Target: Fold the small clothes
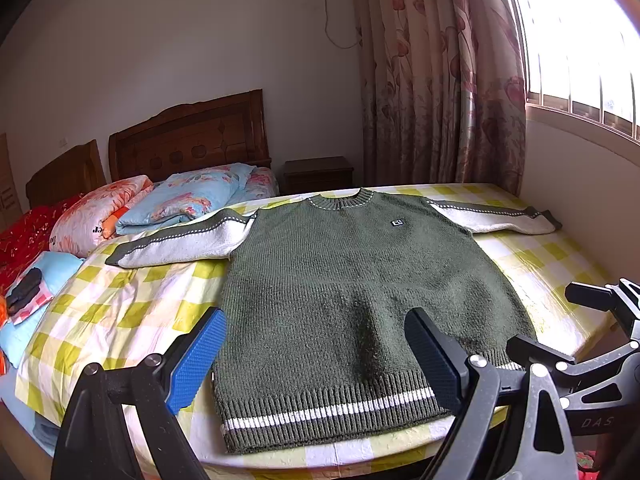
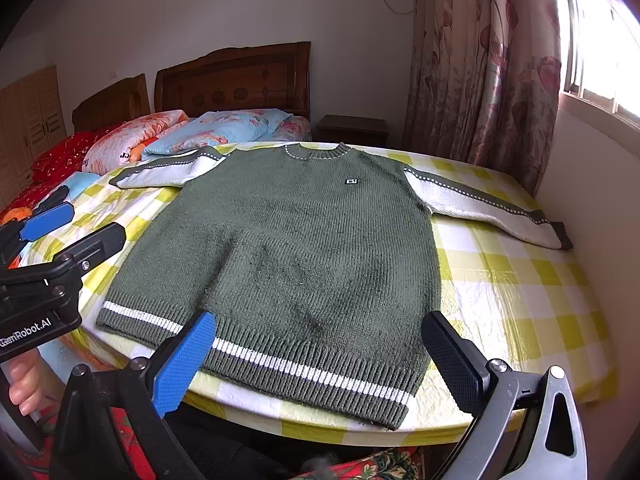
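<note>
A small dark green knit sweater (image 1: 340,300) with white sleeves lies flat, face up, on a yellow-checked cloth (image 1: 120,312), both sleeves spread out sideways. It also shows in the right wrist view (image 2: 288,248). Its striped hem faces me. My left gripper (image 1: 316,360) is open and empty, held above the hem's left part. My right gripper (image 2: 316,364) is open and empty above the hem's right part. The right gripper also shows at the right edge of the left wrist view (image 1: 600,320), and the left gripper at the left edge of the right wrist view (image 2: 68,224).
The checked cloth (image 2: 520,300) covers a table beside a bed with folded quilts (image 1: 184,200) and pillows (image 1: 96,212). A wooden headboard (image 1: 192,140), a nightstand (image 1: 318,174), curtains (image 1: 440,80) and a window wall (image 1: 580,184) stand behind.
</note>
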Tool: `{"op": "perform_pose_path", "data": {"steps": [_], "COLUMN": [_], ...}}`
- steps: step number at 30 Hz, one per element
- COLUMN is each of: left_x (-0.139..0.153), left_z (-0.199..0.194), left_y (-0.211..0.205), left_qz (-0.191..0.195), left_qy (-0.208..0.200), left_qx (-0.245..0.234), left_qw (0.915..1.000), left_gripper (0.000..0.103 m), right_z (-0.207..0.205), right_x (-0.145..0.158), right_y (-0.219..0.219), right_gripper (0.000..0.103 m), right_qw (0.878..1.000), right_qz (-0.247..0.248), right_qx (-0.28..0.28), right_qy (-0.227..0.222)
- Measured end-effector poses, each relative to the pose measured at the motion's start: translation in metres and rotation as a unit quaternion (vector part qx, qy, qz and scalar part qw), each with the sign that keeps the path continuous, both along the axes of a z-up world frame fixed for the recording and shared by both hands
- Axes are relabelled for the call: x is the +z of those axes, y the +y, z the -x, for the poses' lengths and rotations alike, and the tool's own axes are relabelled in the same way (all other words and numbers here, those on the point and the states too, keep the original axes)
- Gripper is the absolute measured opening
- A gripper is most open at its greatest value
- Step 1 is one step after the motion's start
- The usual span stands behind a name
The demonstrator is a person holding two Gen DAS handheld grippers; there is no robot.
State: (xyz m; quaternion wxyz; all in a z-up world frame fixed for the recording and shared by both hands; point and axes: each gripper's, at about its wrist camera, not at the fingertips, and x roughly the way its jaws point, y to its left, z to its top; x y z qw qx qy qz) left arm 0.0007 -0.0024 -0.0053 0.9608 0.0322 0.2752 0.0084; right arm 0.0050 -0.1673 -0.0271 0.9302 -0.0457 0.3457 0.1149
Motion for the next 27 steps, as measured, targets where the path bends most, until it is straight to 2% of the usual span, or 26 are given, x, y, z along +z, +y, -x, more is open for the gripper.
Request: {"op": "perform_pose_path", "data": {"steps": [27], "left_x": [-0.0018], "left_z": [-0.0012], "left_y": [0.0017], "left_qz": [0.004], "left_qy": [0.006], "left_qx": [0.001], "left_qw": [1.0], "left_gripper": [0.092], "right_z": [-0.0024], "right_x": [-0.0021], "right_y": [-0.0006], "right_gripper": [0.103], "right_qw": [1.0], "right_qz": [-0.004], "right_qx": [0.0], "right_qy": [0.005]}}
